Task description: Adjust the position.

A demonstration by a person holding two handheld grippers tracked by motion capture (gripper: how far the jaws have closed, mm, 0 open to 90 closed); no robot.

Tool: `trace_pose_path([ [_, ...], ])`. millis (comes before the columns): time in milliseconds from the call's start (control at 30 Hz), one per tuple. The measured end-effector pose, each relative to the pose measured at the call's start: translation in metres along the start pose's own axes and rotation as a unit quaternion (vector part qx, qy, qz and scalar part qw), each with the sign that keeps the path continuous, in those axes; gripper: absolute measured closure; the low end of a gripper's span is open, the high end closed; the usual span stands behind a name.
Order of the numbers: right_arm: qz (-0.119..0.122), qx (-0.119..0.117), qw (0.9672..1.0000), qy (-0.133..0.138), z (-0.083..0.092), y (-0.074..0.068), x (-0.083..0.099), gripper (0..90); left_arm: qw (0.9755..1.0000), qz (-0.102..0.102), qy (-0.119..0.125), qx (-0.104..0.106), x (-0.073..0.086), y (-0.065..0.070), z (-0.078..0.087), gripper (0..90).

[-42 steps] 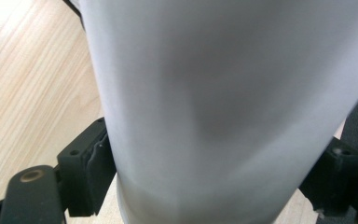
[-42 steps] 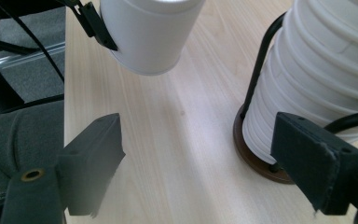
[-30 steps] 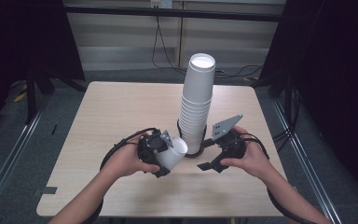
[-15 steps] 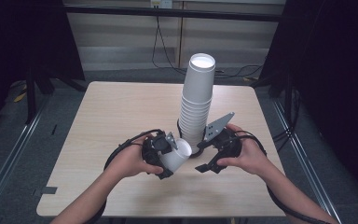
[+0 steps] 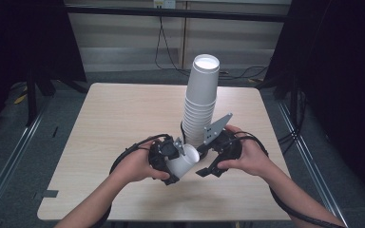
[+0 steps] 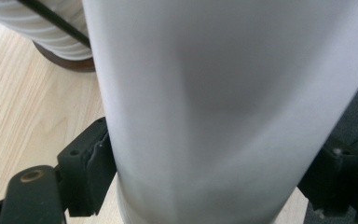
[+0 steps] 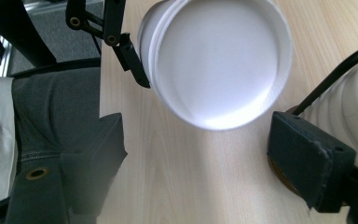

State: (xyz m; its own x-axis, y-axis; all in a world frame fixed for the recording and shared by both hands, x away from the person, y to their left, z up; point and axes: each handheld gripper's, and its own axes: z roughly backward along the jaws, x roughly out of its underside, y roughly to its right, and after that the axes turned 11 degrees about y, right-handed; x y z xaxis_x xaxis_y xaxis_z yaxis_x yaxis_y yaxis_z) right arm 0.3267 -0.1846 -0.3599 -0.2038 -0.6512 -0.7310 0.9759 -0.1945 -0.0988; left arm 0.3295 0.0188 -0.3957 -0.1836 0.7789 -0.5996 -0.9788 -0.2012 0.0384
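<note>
Gripping cup (image 6: 223, 102) | left tongs (image 6: 205, 177) | open mouth (image 7: 221, 60) faces right gripper view

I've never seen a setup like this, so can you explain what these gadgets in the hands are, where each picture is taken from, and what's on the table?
A person sits at a wooden table and holds a hand-operated claw in each hand. One picture comes from a camera fixed above the table; the other two come from small cameras riding on each claw, looking along its two black jaws.

On the table stands a tall stack of white paper cups. The left claw is shut on a single white cup, which lies tilted with its open mouth toward the right claw. The left claw's camera sees the cup's wall up close between the jaws. The right claw's jaws stand open with nothing between them, and its camera looks into the cup's mouth.
</note>
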Motion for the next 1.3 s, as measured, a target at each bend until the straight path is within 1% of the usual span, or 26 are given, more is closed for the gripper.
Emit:
trace_pose_path([
  [33,0.001,-0.006,1.0,-0.004,-0.002,0.0,-0.002,18.6,1.0,-0.003,-0.004,0.007,-0.001,0.001,-0.001,16.9],
  [67,0.001,-0.006,1.0,-0.004,-0.002,0.0,-0.002,18.6,1.0,-0.003,-0.004,0.007,-0.001,0.001,-0.001,16.9],
  [100,0.0,-0.008,0.9999,-0.012,-0.004,0.0,-0.004,18.9,1.0,-0.005,-0.004,0.005,-0.002,0.002,-0.002,16.9],
  [133,-0.001,-0.009,0.9998,-0.016,-0.005,0.0,-0.005,19.2,0.9999,-0.009,-0.006,0.008,-0.002,0.003,-0.002,16.9],
  [167,0.005,-0.01,0.9998,-0.017,-0.006,0.001,-0.006,19.3,0.9999,-0.011,-0.003,0.007,-0.003,0.003,-0.002,16.9],
  [267,0.005,-0.012,0.9997,-0.023,-0.008,0.0,-0.009,19.6,0.9999,-0.013,-0.004,0.011,-0.004,0.004,-0.002,16.9],
  [300,0.005,-0.014,0.9995,-0.027,-0.009,0.0,-0.01,19.7,0.9998,-0.019,-0.004,0.003,-0.004,0.005,-0.002,16.9],
  [400,0.009,-0.017,0.9992,-0.034,-0.012,0.001,-0.012,19.9,0.9998,-0.018,-0.002,0.012,-0.005,0.007,-0.002,16.9],
  [433,0.005,-0.017,0.9992,-0.035,-0.013,0.001,-0.012,19.9,0.9998,-0.018,-0.001,0.012,-0.006,0.007,-0.002,16.9],
  [467,0.009,-0.017,0.9993,-0.032,-0.014,0.002,-0.012,20.0,0.9997,-0.022,-0.001,0.012,-0.006,0.008,-0.003,16.9],
  [500,0.007,-0.019,0.9991,-0.036,-0.015,0.002,-0.013,19.9,0.9997,-0.022,-0.001,0.012,-0.007,0.01,-0.003,16.9],
  [567,0.008,-0.024,0.9992,-0.03,-0.017,0.002,-0.014,20.0,0.9994,-0.032,-0.003,0.013,-0.008,0.011,-0.004,16.9],
  [667,0.005,-0.024,0.9991,-0.034,-0.019,0.001,-0.014,20.4,0.9994,-0.032,0.0,0.014,-0.01,0.012,-0.005,16.9],
  [733,0.004,-0.029,0.9988,-0.039,-0.02,0.0,-0.015,22.5,0.9993,-0.033,0.002,0.017,-0.011,0.013,-0.005,16.9],
  [767,0.003,-0.033,0.9989,-0.033,-0.021,0.0,-0.015,22.8,0.9991,-0.038,-0.003,0.02,-0.012,0.013,-0.005,16.9],
  [800,0.003,-0.034,0.9989,-0.033,-0.022,0.0,-0.015,22.9,0.999,-0.04,-0.002,0.018,-0.012,0.013,-0.006,16.9],
  [867,0.002,-0.034,0.9988,-0.034,-0.021,0.0,-0.015,23.0,0.9991,-0.039,0.002,0.016,-0.011,0.014,-0.007,16.9],
  [900,-0.002,-0.034,0.9989,-0.031,-0.021,0.001,-0.015,23.0,0.9991,-0.037,0.001,0.019,-0.012,0.013,-0.007,16.9],
  [967,-0.004,-0.037,0.9991,-0.021,-0.02,0.002,-0.014,22.9,0.9992,-0.035,0.005,0.02,-0.012,0.013,-0.007,17.1],
  [1000,-0.006,-0.036,0.9991,-0.022,-0.02,0.002,-0.013,22.8,0.9991,-0.038,0.005,0.02,-0.012,0.013,-0.007,17.2],
  [1100,-0.012,-0.036,0.9991,-0.021,-0.02,0.002,-0.012,22.7,0.9992,-0.037,0.004,0.017,-0.012,0.013,-0.008,17.4],
  [1133,-0.014,-0.034,0.9992,-0.015,-0.02,0.003,-0.012,22.8,0.9991,-0.036,0.004,0.02,-0.012,0.012,-0.007,17.5],
  [1167,-0.016,-0.03,0.9993,-0.014,-0.02,0.003,-0.013,22.6,0.9991,-0.039,0.006,0.018,-0.013,0.012,-0.007,17.5],
  [1200,-0.018,-0.033,0.9993,-0.006,-0.02,0.004,-0.013,23.3,0.9991,-0.038,0.007,0.017,-0.013,0.012,-0.007,17.6],
  [1233,-0.017,-0.032,0.9993,-0.005,-0.02,0.003,-0.013,23.5,0.9989,-0.043,0.005,0.016,-0.013,0.013,-0.007,17.6],
  [1300,-0.014,-0.034,0.9993,-0.008,-0.019,0.003,-0.012,23.7,0.999,-0.043,0.006,0.014,-0.013,0.013,-0.007,17.6],
])
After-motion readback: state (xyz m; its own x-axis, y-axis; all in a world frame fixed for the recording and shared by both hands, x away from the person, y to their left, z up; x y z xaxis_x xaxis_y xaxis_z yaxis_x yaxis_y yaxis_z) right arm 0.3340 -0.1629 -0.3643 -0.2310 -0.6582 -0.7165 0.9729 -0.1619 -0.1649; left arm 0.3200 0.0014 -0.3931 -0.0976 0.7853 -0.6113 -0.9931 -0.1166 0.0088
